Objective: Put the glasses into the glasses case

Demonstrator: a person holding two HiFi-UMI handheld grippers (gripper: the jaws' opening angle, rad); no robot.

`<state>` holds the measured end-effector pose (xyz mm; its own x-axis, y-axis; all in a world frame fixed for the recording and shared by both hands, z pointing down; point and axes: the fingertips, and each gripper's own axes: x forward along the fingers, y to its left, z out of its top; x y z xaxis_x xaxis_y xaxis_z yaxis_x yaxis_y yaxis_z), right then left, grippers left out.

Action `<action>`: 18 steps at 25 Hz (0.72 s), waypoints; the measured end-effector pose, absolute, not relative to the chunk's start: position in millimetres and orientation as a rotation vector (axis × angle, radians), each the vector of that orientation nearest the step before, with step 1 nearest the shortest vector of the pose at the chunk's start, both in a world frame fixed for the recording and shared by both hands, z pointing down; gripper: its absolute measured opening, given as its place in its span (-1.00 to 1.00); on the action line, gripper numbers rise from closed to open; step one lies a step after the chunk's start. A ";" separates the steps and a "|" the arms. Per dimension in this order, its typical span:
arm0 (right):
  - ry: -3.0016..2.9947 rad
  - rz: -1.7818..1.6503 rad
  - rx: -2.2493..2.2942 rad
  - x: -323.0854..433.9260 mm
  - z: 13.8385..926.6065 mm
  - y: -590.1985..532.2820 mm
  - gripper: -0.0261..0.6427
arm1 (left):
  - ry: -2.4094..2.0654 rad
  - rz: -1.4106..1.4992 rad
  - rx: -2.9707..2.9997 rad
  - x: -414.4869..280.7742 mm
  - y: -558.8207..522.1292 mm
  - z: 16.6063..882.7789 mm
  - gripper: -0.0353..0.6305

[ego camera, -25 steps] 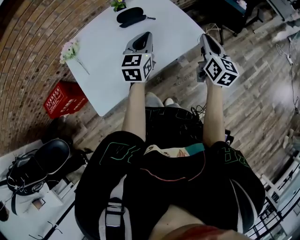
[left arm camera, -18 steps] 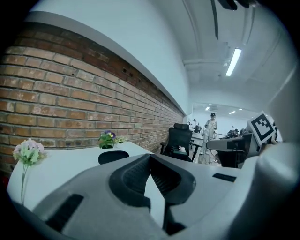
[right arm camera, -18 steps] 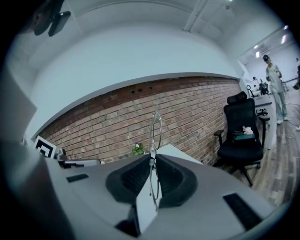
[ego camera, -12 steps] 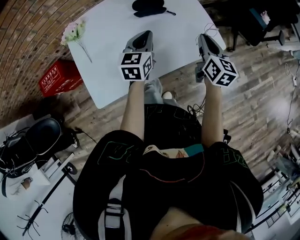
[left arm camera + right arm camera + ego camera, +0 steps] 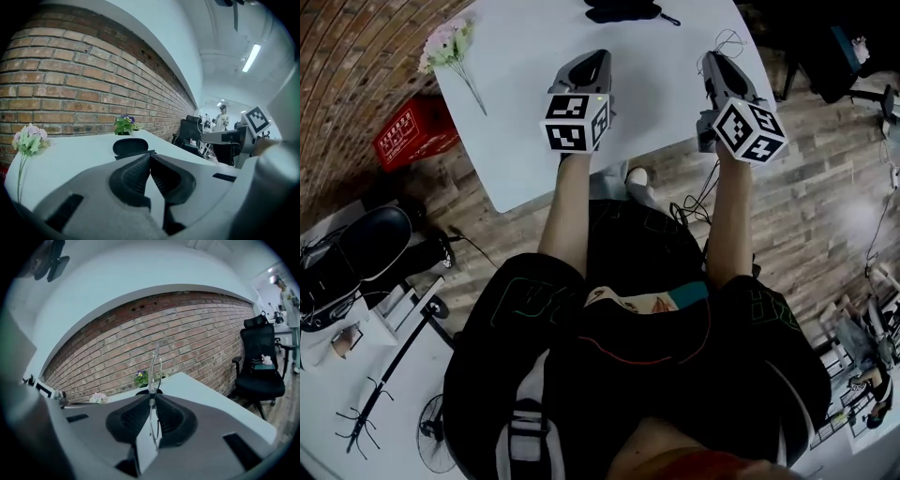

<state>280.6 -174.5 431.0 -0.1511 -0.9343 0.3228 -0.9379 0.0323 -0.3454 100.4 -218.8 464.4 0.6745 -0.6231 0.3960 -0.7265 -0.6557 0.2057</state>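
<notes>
The black glasses case (image 5: 623,9) lies closed at the far end of the white table (image 5: 525,112); in the left gripper view the case (image 5: 130,146) sits just beyond the jaws. My left gripper (image 5: 598,58) hovers over the table, shut with nothing between its pads (image 5: 149,157). My right gripper (image 5: 717,61) is above the table's right side, shut on thin wire-framed glasses (image 5: 154,366) that stick up from its jaws. In the head view the glasses (image 5: 727,39) show only as a faint wire loop.
A pink flower (image 5: 450,42) lies at the table's left corner, and a small potted plant (image 5: 124,124) stands by the brick wall. A red crate (image 5: 412,136) sits on the floor to the left. A black office chair (image 5: 260,366) stands to the right.
The head view has swung, so the table and case sit further right and higher in it. Both grippers stay shut, the right one still on the glasses.
</notes>
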 end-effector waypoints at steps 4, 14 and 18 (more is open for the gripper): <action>-2.273 0.774 1.973 270.5 440.1 -200.4 -0.79 | -1.070 0.441 2.521 96.1 -232.8 474.9 -0.91; -2.390 0.670 1.733 239.1 420.2 -265.1 -0.79 | -1.077 0.395 2.476 91.3 -262.8 482.0 -0.91; -2.402 0.610 1.649 225.4 417.1 -286.3 -0.79 | -1.087 0.380 2.459 88.2 -275.2 486.2 -0.91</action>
<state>225.4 -286.3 417.1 -0.3769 -0.8544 0.3577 -0.9216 0.3071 -0.2375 88.2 -275.2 486.2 0.6564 -0.6349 0.4076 -0.7506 -0.6041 0.2679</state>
